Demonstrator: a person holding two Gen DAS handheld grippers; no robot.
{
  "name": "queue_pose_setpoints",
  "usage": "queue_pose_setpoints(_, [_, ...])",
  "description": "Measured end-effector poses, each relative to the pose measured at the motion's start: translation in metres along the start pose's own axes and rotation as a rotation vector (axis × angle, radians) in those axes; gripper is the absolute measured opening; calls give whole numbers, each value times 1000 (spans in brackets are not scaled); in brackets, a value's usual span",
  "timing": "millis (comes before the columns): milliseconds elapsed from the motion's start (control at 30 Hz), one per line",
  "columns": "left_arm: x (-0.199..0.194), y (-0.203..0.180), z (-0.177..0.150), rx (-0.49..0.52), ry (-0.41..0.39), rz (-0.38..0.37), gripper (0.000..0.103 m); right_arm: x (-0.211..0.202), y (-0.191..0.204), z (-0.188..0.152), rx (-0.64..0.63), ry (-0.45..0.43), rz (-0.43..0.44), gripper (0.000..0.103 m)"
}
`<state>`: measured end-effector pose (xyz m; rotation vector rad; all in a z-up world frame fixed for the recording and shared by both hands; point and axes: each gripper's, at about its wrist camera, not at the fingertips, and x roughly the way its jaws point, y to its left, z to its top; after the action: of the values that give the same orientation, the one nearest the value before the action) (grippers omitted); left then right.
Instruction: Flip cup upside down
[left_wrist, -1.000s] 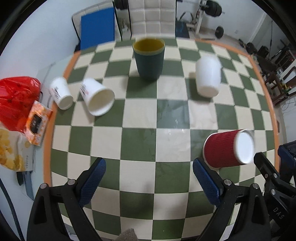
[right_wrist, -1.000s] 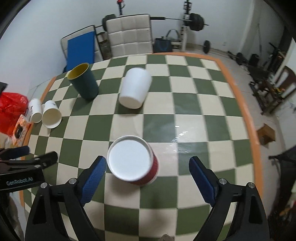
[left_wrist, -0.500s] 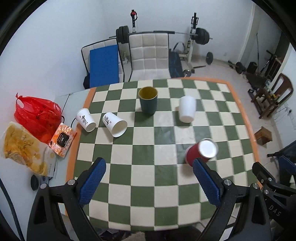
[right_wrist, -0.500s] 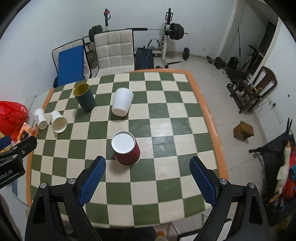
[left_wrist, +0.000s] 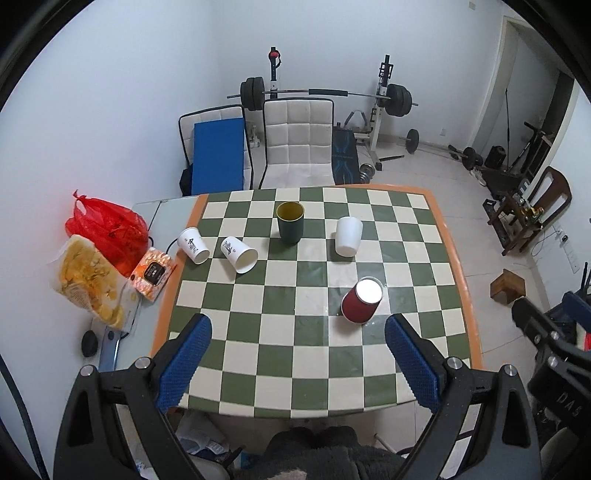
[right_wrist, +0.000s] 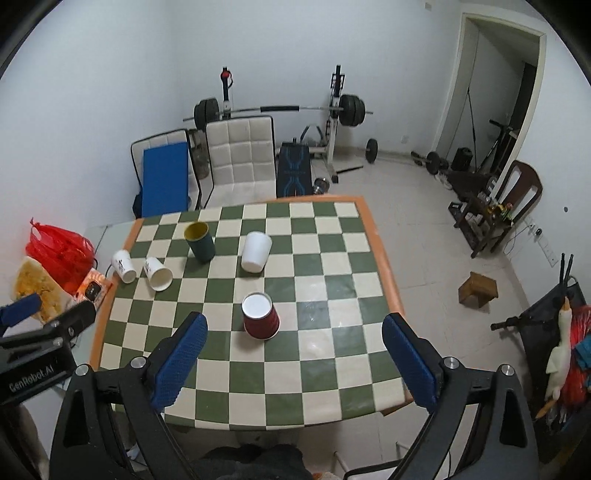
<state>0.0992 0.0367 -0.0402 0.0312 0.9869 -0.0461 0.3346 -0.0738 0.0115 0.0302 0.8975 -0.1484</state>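
The red cup (right_wrist: 260, 316) stands mouth-down, base up, on the checkered table (right_wrist: 325, 373), so I judge the flip done. Its axis is upright. It sits ahead between my right gripper's (right_wrist: 293, 360) spread, empty fingers, well apart from them. My left gripper (left_wrist: 299, 363), also released, has it off toward its right finger.
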Motion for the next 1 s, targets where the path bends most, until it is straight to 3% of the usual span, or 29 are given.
queue_pose_setpoints(400, [-33, -16, -6, -10, -35, -6, 96, -50, -20, 7, -12, -24, 19, 98])
queue_pose_setpoints(1000, [-38, -26, -7, -22, -35, 17, 96, -38, -33, 18, -6, 8, 39, 98])
